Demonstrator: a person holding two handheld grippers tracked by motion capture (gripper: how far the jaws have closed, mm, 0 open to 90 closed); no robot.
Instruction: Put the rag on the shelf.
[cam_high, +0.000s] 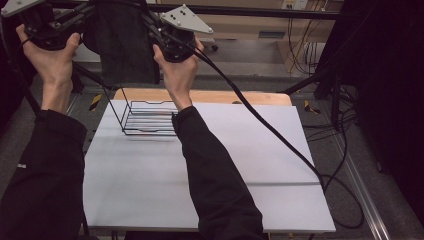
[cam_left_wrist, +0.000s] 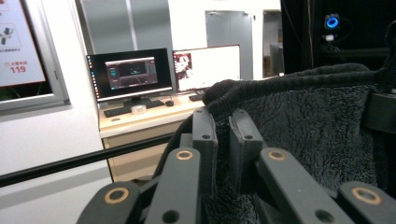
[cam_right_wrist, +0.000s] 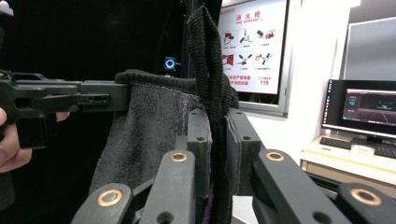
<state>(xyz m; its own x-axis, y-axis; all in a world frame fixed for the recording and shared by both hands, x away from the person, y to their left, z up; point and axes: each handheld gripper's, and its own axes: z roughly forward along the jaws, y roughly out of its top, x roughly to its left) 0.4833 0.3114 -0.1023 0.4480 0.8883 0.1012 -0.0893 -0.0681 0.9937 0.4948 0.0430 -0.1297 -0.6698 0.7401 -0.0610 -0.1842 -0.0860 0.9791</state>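
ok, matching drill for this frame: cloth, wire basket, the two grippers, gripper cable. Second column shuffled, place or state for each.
Things:
1. dark towel
2. wire basket
3. left gripper and right gripper
4. black cable

Place or state:
A. trails across the white table to the floor
B. each clamped on a top edge of the fabric
C. hangs stretched above the table
D. stands on the table's far left part

Pairs: 1-C, 2-D, 3-B, 4-A
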